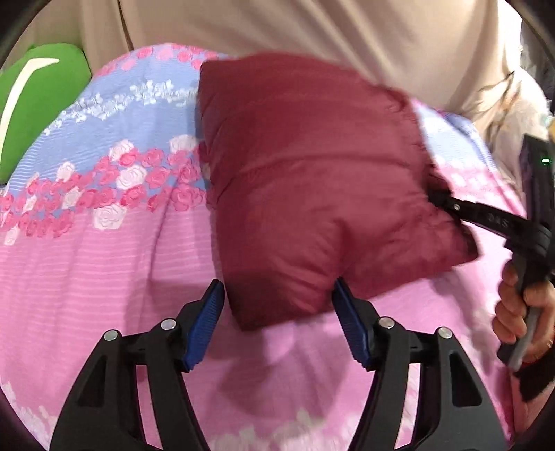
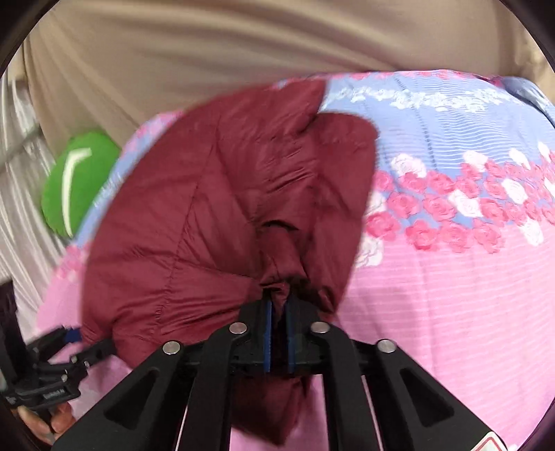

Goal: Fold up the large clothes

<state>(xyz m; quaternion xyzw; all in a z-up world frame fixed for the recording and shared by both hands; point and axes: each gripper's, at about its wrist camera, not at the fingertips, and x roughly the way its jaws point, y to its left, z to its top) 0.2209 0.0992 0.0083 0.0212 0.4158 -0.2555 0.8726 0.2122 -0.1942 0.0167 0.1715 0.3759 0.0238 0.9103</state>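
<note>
A dark red puffy jacket (image 1: 312, 180) lies folded into a thick bundle on a pink and blue floral bedspread (image 1: 104, 243). My left gripper (image 1: 277, 298) is open, its blue pads on either side of the bundle's near corner without squeezing it. My right gripper (image 2: 279, 305) is shut on a gathered fold of the jacket (image 2: 215, 215) and holds that edge lifted. In the left wrist view the right gripper (image 1: 447, 204) enters from the right and bites the jacket's right edge. In the right wrist view the left gripper (image 2: 73, 343) shows at the lower left.
A green cushion (image 1: 38, 100) with a white stripe lies at the far left of the bed; it also shows in the right wrist view (image 2: 76, 180). A beige curtain (image 1: 312, 31) hangs behind the bed. The bedspread (image 2: 451, 277) extends to the right.
</note>
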